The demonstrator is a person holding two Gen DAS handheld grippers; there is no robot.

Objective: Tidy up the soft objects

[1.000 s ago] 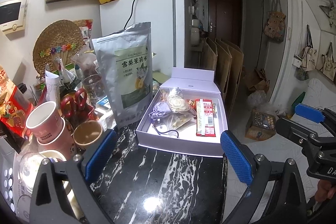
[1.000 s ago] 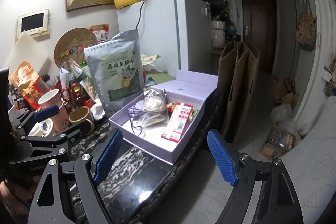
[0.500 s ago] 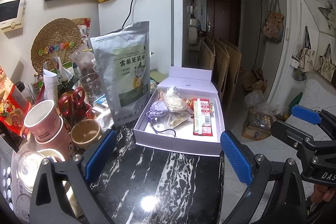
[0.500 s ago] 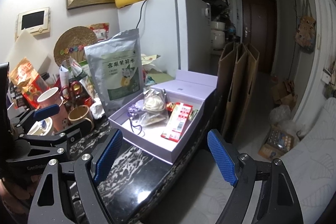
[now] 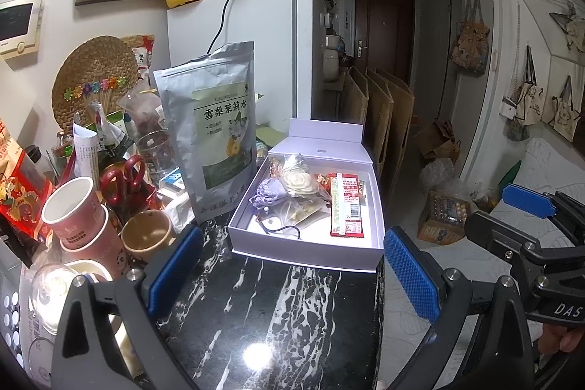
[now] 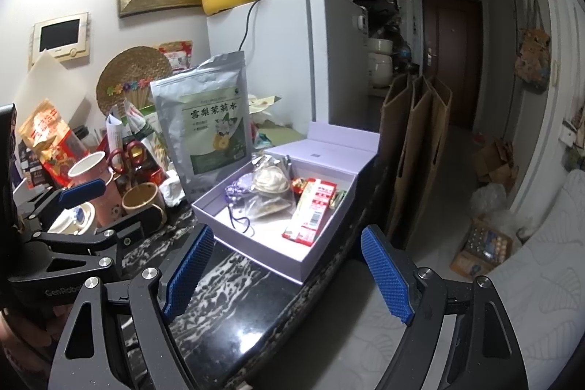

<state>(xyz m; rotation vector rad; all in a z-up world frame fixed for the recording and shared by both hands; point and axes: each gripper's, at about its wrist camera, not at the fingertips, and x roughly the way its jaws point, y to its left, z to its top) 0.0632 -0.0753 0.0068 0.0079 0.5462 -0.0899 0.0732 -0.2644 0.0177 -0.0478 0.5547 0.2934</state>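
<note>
An open lavender box (image 5: 314, 253) (image 6: 256, 254) sits on the black marble counter (image 5: 278, 317). In it lie a purple drawstring pouch (image 5: 268, 194) (image 6: 237, 189), a white rose in a clear bag (image 5: 298, 181) (image 6: 270, 180), a clear packet (image 5: 303, 212) and a red snack pack (image 5: 345, 207) (image 6: 312, 212). A tall silver pouch (image 5: 215, 130) (image 6: 204, 134) stands left of the box. My left gripper (image 5: 292, 278) is open and empty in front of the box. My right gripper (image 6: 289, 276) is open and empty, near the counter's right edge.
Paper cups (image 5: 76, 218), a brown mug (image 5: 146, 238), red scissors (image 5: 122, 174) and snack bags crowd the counter's left. A white fridge (image 5: 263, 50) stands behind. The counter edge drops to the floor at right, with paper bags (image 6: 416, 141) beside it.
Both grippers have drawn back slightly from the box and stayed open. Nothing in the box has moved.
</note>
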